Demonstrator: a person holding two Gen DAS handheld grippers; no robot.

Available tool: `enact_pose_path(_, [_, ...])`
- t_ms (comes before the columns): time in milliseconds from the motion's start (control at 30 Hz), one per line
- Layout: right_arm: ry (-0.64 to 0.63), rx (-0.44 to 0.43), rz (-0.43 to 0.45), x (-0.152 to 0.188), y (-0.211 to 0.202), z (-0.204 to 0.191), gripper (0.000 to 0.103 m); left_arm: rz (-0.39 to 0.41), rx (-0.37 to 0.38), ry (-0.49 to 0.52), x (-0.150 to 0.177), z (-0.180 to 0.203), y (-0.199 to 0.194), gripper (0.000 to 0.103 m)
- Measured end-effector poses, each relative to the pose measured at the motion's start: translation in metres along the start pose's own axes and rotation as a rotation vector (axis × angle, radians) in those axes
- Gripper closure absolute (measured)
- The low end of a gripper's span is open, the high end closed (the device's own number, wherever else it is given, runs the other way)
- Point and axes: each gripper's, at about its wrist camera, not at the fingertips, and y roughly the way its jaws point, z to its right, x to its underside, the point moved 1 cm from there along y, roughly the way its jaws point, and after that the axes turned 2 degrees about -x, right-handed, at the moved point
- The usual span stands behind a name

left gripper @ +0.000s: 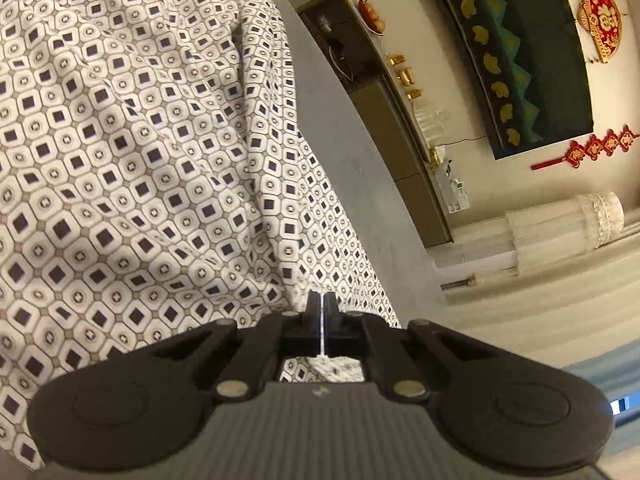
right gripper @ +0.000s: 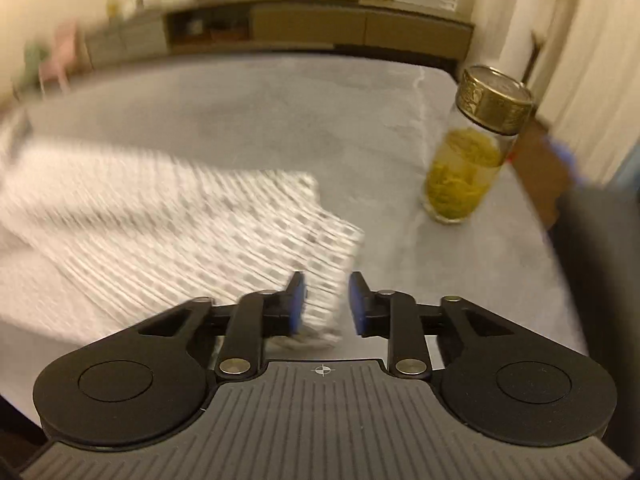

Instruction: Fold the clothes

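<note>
A white garment (left gripper: 132, 168) printed with dark squares lies in loose folds on the grey table (left gripper: 336, 132) and fills the left of the left wrist view. My left gripper (left gripper: 322, 304) sits at its near edge, jaws shut, with a thin white strip of the cloth pinched between the pads. In the right wrist view, which is blurred, the same garment (right gripper: 180, 220) lies folded at the left. My right gripper (right gripper: 326, 292) stands partly open over its near corner. The cloth lies between the blue pads; the right pad is clear of it.
A glass jar (right gripper: 468, 160) with a brass lid and yellow-green contents stands on the table (right gripper: 280, 112) to the right of the garment. A long low sideboard (right gripper: 320, 28) runs behind the table. The wall above the sideboard carries red ornaments (left gripper: 600, 16).
</note>
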Motion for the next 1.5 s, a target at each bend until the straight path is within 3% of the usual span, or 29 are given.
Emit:
enact_pose_path(33, [-0.019, -0.032, 0.01, -0.003, -0.006, -0.009, 0.062, -0.009, 0.007, 0.001, 0.0, 0.0, 0.002, 0.102])
enact_pose_path(100, [-0.185, -0.065, -0.013, -0.005, -0.01, -0.044, 0.05, -0.033, 0.019, 0.012, 0.001, 0.003, 0.01, 0.102])
enact_pose_path(167, [-0.367, -0.08, -0.068, 0.001, -0.008, -0.077, 0.029, -0.043, 0.012, 0.017, 0.002, 0.004, 0.016, 0.102])
enact_pose_path(233, [-0.506, -0.072, -0.159, 0.01, 0.002, -0.097, 0.024, -0.044, 0.007, 0.023, 0.002, 0.006, 0.021, 0.102])
enact_pose_path(267, [-0.513, -0.06, -0.209, 0.012, 0.008, -0.096, 0.024, -0.043, 0.008, 0.027, 0.002, 0.009, 0.023, 0.102])
enact_pose_path(333, [-0.357, -0.044, -0.25, 0.011, 0.015, -0.071, 0.027, -0.042, 0.032, 0.035, 0.001, 0.013, 0.024, 0.102])
enact_pose_path(400, [-0.077, -0.068, -0.251, 0.012, 0.017, -0.028, 0.03, -0.044, 0.048, 0.043, 0.001, 0.017, 0.028, 0.102])
enact_pose_path(467, [0.161, -0.112, -0.269, 0.025, 0.019, 0.008, 0.038, -0.057, 0.057, 0.041, 0.003, 0.017, 0.033, 0.102])
enact_pose_path(633, [0.41, -0.213, -0.296, 0.056, 0.025, 0.038, 0.048, -0.079, 0.06, 0.031, 0.005, 0.015, 0.05, 0.102])
enact_pose_path(700, [0.433, -0.233, -0.289, 0.059, 0.029, 0.036, 0.069, -0.08, 0.054, 0.032, 0.003, 0.015, 0.054, 0.102])
enact_pose_path(733, [0.422, -0.223, -0.279, 0.057, 0.03, 0.034, 0.096, -0.078, 0.054, 0.036, 0.001, 0.016, 0.056, 0.102])
enact_pose_path(767, [0.397, -0.212, -0.256, 0.051, 0.028, 0.033, 0.1, -0.07, 0.051, 0.046, -0.001, 0.018, 0.057, 0.102])
enact_pose_path(900, [0.189, -0.203, -0.072, 0.001, 0.001, 0.002, 0.103, 0.01, 0.125, 0.075, -0.02, 0.03, 0.032, 0.103])
enact_pose_path(1000, [0.037, -0.234, 0.141, -0.046, -0.048, -0.022, 0.103, 0.113, 0.178, 0.116, -0.028, 0.038, -0.017, 0.103])
enact_pose_path(1067, [-0.028, -0.247, 0.222, -0.065, -0.073, -0.031, 0.103, 0.152, 0.182, 0.107, -0.024, 0.027, -0.042, 0.103])
enact_pose_path(1133, [-0.036, -0.242, 0.206, -0.067, -0.075, -0.027, 0.103, 0.126, 0.144, 0.106, -0.012, 0.015, -0.044, 0.103])
enact_pose_path(1267, [0.079, -0.154, 0.007, -0.031, -0.016, 0.008, 0.103, -0.002, 0.04, 0.063, 0.012, -0.012, -0.008, 0.1])
enact_pose_path(1367, [0.234, -0.149, -0.07, 0.001, 0.023, 0.036, 0.103, 0.004, -0.034, 0.074, 0.015, -0.01, 0.007, 0.082])
enact_pose_path(1467, [0.335, -0.252, -0.046, 0.012, 0.026, 0.042, 0.103, 0.013, -0.083, 0.076, 0.013, -0.002, 0.019, 0.064])
enact_pose_path(1500, [0.353, -0.283, -0.041, 0.012, 0.027, 0.042, 0.103, 0.007, -0.093, 0.069, 0.012, 0.0, 0.024, 0.063])
